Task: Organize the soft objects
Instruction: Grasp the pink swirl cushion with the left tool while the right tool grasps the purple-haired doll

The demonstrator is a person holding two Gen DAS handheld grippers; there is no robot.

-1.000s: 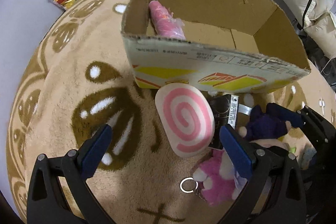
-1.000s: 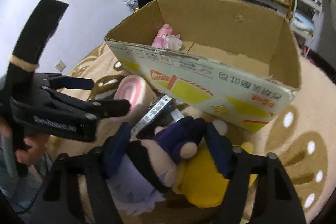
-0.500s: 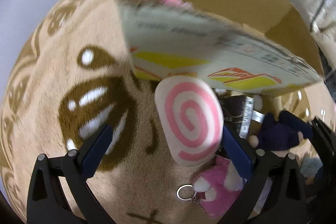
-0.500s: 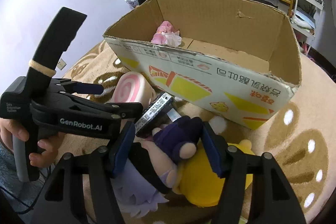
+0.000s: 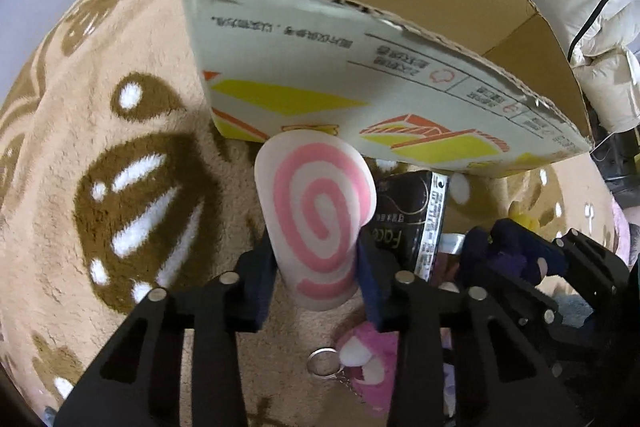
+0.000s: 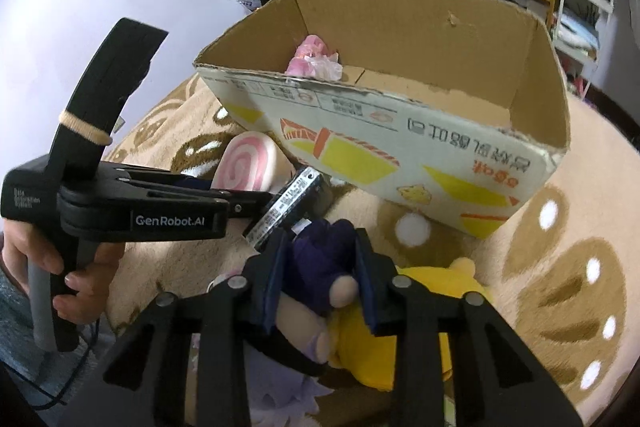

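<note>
Left wrist view: the swirl cushion (image 5: 320,219) in front of the box (image 5: 360,75) is now pinched by the left tool (image 5: 314,275), whose jaws stood wide a second ago. Beside it, the right tool (image 6: 320,279) has likewise closed on the purple plush (image 6: 320,259), just short of the box. Both grips look ready for lifting over the near wall, toward the pink toy (image 6: 314,57) inside.
</note>
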